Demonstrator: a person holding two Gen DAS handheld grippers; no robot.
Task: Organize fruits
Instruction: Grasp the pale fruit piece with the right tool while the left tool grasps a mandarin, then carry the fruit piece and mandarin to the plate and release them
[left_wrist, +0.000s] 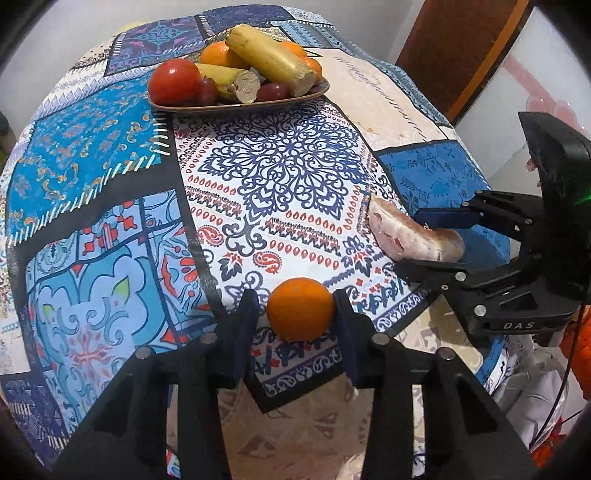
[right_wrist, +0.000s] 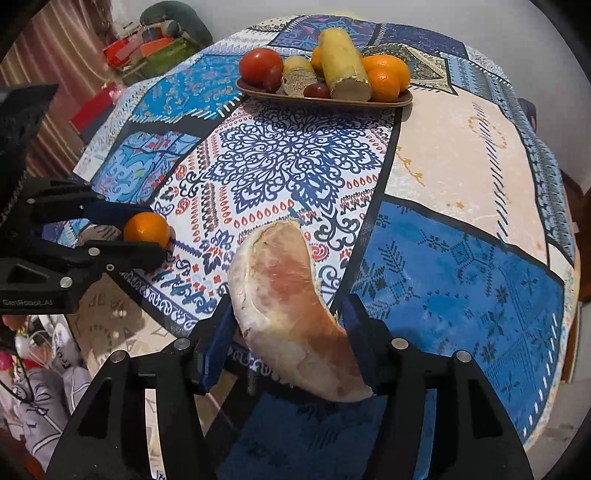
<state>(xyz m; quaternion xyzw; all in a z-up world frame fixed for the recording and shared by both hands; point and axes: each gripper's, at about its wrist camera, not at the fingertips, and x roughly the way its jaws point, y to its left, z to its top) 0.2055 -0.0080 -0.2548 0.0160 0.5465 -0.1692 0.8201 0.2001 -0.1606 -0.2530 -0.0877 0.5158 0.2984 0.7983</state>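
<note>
My left gripper (left_wrist: 300, 306) is shut on a small orange (left_wrist: 300, 309) above the near table edge; the orange also shows in the right wrist view (right_wrist: 147, 229). My right gripper (right_wrist: 288, 325) is shut on a pale pink peeled pomelo segment (right_wrist: 291, 314), which also shows in the left wrist view (left_wrist: 413, 234). A brown tray (left_wrist: 314, 94) at the far side holds a tomato (left_wrist: 175, 81), two cut bananas (left_wrist: 271, 57), oranges (left_wrist: 218, 55) and grapes (left_wrist: 271, 91). The tray also shows in the right wrist view (right_wrist: 402, 101).
A patterned blue, white and red tablecloth (left_wrist: 288, 166) covers the round table. A brown door (left_wrist: 454, 48) stands behind at the right. Bags and clutter (right_wrist: 40, 387) lie on the floor beside the near edge. Red and green items (right_wrist: 147, 48) sit beyond the table's far left.
</note>
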